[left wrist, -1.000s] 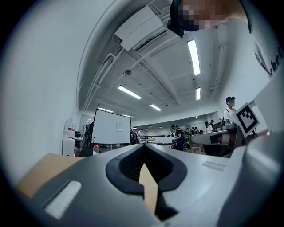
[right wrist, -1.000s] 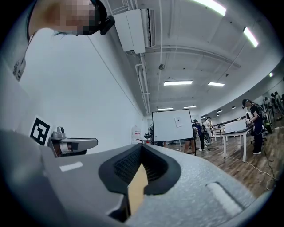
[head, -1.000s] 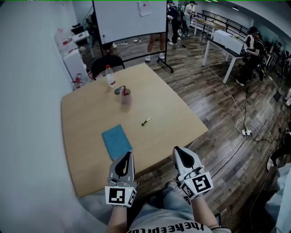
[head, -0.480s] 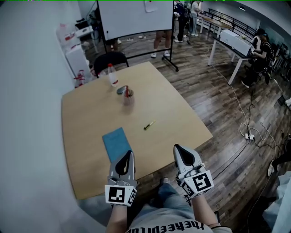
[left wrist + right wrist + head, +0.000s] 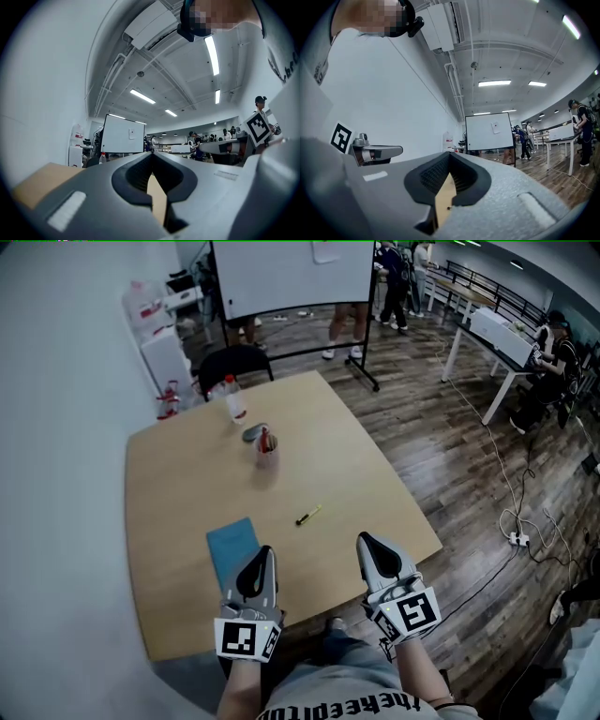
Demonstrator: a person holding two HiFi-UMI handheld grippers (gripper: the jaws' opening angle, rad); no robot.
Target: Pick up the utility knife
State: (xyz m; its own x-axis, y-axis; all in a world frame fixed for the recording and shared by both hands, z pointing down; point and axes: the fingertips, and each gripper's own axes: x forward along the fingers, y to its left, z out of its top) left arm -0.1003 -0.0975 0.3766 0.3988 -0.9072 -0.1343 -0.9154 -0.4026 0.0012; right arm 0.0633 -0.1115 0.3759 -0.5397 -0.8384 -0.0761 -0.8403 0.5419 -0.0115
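The utility knife [image 5: 307,515], slim, yellow and black, lies flat near the middle of the light wooden table [image 5: 178,474]. Both grippers hover side by side over the table's near edge, pointing at it roughly level. My left gripper [image 5: 265,552] is shut and empty, its tip over the near corner of a blue notebook [image 5: 231,546]. The right gripper [image 5: 365,539] is also shut and empty, to the near right of the knife and clearly apart from it. In the left gripper view the jaws of the left gripper [image 5: 152,155] meet at the tip; the right gripper [image 5: 450,153] shows the same.
A cup with pens [image 5: 267,450], a grey object [image 5: 253,432] and a bottle [image 5: 234,397] stand at the table's far side. Behind are a black chair [image 5: 230,362] and a whiteboard [image 5: 291,277]. Cables [image 5: 514,538] lie on the wooden floor at right; people stand in the background.
Both grippers have moved forward toward the table, still shut. The table, the knife and the notebook now appear nearer; the left tip reaches over the notebook's corner.
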